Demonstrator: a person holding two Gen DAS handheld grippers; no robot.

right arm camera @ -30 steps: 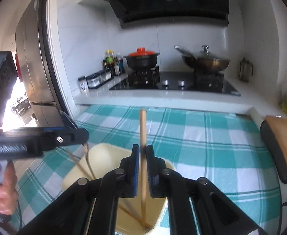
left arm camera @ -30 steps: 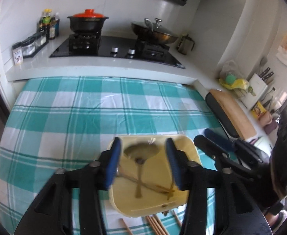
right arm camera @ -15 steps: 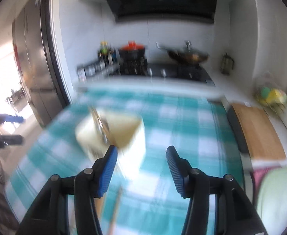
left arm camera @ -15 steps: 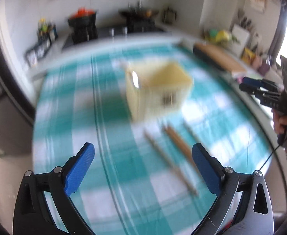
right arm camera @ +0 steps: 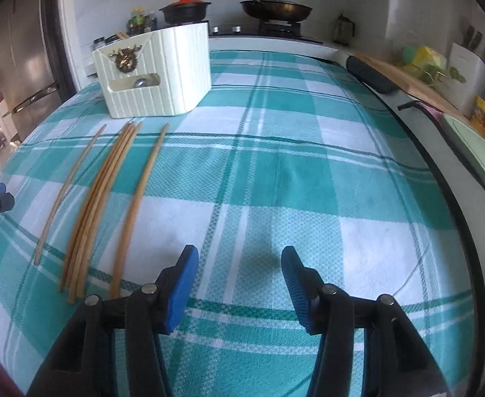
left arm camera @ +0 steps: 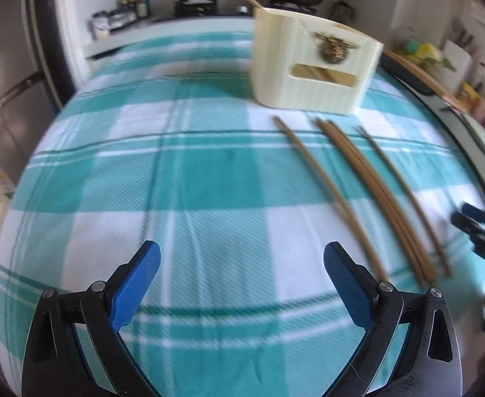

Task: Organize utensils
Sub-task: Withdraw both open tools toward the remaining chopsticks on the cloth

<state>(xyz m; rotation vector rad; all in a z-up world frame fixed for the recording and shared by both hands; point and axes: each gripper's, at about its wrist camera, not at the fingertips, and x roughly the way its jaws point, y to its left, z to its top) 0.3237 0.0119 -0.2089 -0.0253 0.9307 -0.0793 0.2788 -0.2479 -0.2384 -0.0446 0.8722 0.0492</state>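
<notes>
With my left gripper [left arm camera: 242, 286] spread wide and my right gripper [right arm camera: 239, 284] half spread, both empty, the chopsticks [right arm camera: 110, 195] lying before the utensil holder [right arm camera: 158, 72] mid-tablecloth [right arm camera: 308, 172] could roll or scatter if pinched off-centre.

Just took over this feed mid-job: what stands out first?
The teal-and-white checked tablecloth fills both views, with loose wooden chopsticks lying in a row on it. Just beyond their far tips stands the cream utensil holder, upright. Both hand-held grippers, left and right, are open and empty over the cloth.
</notes>
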